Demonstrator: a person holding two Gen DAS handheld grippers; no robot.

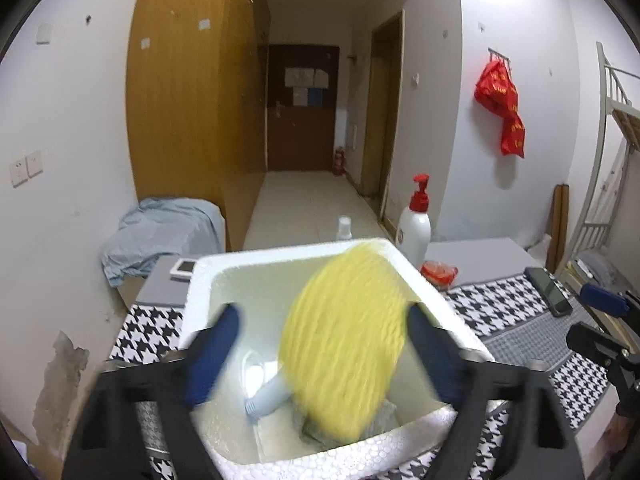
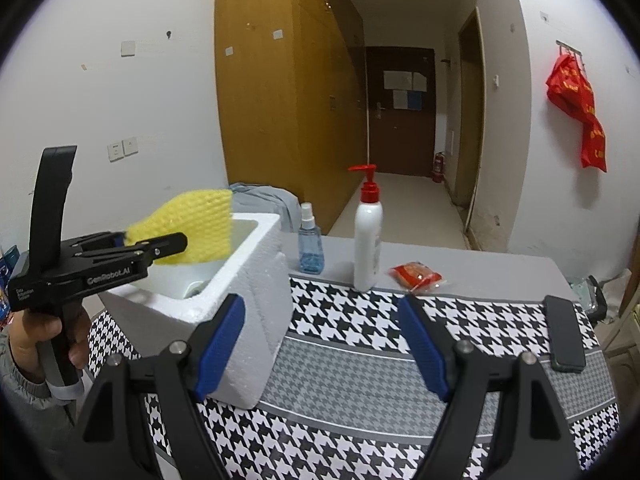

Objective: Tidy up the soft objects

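Blue pads of my left gripper (image 1: 320,354) stand wide apart over the white foam box (image 1: 224,268), the blurred yellow sponge (image 1: 344,340) loose between them above the box's inside. From the right wrist, my right gripper (image 2: 322,350) gapes empty over the houndstooth table (image 2: 360,320), the box at near left.

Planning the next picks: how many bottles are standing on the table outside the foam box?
2: a small blue spray bottle beside the white foam box, and a white pump bottle with red top right of it. Others may be hidden.
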